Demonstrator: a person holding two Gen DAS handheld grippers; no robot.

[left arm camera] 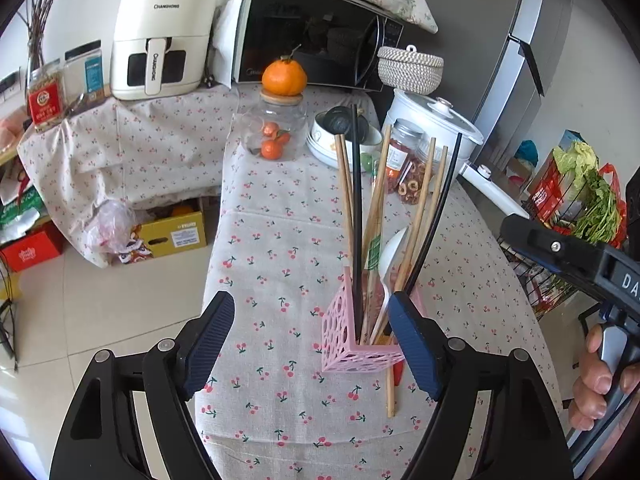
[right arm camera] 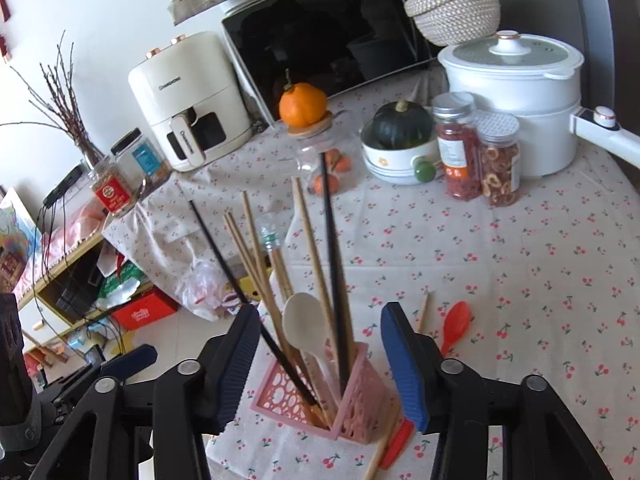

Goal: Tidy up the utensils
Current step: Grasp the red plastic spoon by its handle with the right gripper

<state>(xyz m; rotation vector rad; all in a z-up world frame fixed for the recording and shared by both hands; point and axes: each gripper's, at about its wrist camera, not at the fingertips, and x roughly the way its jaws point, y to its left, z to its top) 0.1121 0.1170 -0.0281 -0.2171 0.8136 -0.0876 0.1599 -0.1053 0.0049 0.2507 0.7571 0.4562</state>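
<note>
A pink perforated holder point(left arm camera: 352, 340) point(right arm camera: 320, 400) stands on the cherry-print tablecloth. It holds several wooden chopsticks point(left arm camera: 376, 208) point(right arm camera: 256, 260), two black chopsticks point(left arm camera: 356, 216) point(right arm camera: 332, 264) and a white spoon point(left arm camera: 392, 256) point(right arm camera: 304, 320). A red spoon point(right arm camera: 454, 326) and one wooden chopstick point(left arm camera: 390, 392) point(right arm camera: 422, 312) lie on the cloth beside the holder. My left gripper point(left arm camera: 312, 344) is open and empty, with the holder by its right finger. My right gripper point(right arm camera: 316, 364) is open and empty, its fingers on either side of the holder.
At the back of the table stand a glass jar of oranges point(left arm camera: 276, 132), a bowl with a dark squash point(right arm camera: 400, 140), two snack jars point(right arm camera: 480, 156), a white pot point(right arm camera: 516, 100), a microwave point(left arm camera: 312, 36) and an air fryer point(left arm camera: 160, 36). The table's left edge drops to the floor with boxes point(left arm camera: 172, 232).
</note>
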